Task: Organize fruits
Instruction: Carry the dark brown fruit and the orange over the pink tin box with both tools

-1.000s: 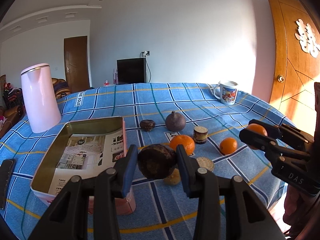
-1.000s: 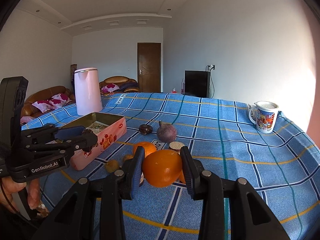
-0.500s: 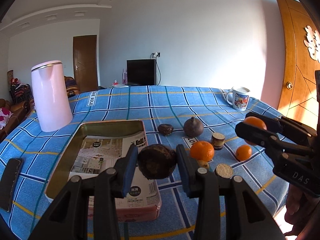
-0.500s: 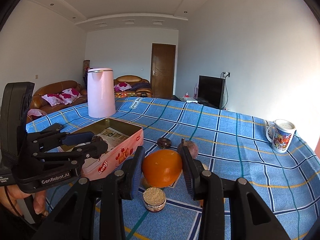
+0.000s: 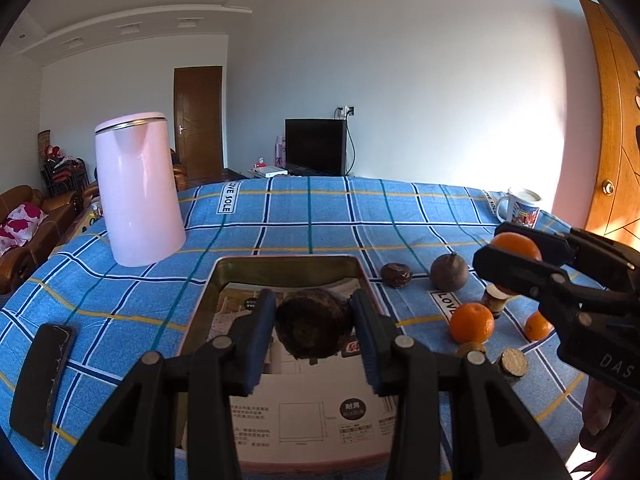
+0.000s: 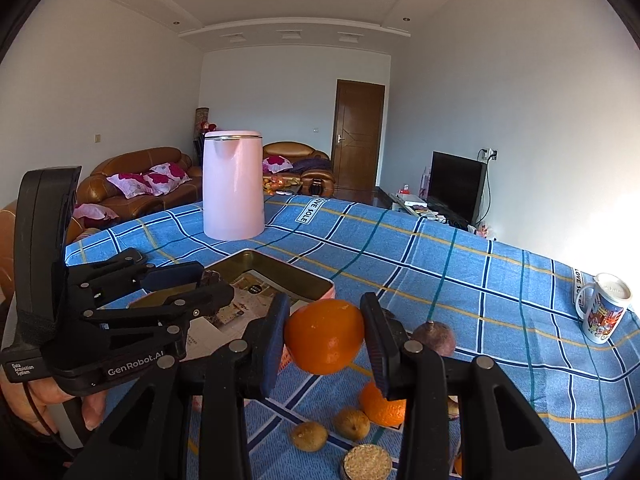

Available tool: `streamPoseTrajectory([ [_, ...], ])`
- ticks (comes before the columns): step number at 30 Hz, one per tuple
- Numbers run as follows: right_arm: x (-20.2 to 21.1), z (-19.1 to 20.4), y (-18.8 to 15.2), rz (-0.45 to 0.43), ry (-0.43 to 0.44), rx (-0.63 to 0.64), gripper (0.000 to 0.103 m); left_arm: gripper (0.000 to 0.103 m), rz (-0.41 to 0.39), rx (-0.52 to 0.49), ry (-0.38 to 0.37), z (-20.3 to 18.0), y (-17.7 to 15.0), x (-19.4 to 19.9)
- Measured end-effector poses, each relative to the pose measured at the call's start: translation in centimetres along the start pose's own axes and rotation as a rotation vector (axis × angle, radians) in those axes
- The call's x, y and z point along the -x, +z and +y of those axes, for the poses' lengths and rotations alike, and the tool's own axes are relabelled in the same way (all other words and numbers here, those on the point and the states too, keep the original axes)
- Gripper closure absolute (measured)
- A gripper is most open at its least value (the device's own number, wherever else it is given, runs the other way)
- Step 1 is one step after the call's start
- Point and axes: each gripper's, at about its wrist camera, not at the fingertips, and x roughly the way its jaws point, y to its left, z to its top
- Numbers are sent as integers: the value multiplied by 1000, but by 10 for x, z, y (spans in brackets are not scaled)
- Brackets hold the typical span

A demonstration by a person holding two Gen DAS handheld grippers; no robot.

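Both grippers hang side by side, angled slightly downward — left gripper [image 5: 314, 330] clamped on something dark, right gripper [image 6: 325, 336] clamped likewise.

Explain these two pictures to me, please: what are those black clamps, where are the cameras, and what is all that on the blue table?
No robot here: a person holds a two-finger clamp in each hand, each with a camera looking along its fingers. One picture comes from the left gripper, shut on a dark brown fruit above an open tin. The other comes from the right gripper, shut on an orange. Each gripper shows in the other's picture. On the checked tablecloth stand a pink kettle and a mug; more fruit, including another orange, lies beside the tin.
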Motion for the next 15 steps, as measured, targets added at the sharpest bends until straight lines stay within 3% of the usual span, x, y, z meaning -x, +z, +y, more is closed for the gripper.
streamPoseTrajectory([
  [15, -57, 24, 18, 64, 53, 19, 64, 62, 55, 23, 54, 34, 4, -26],
])
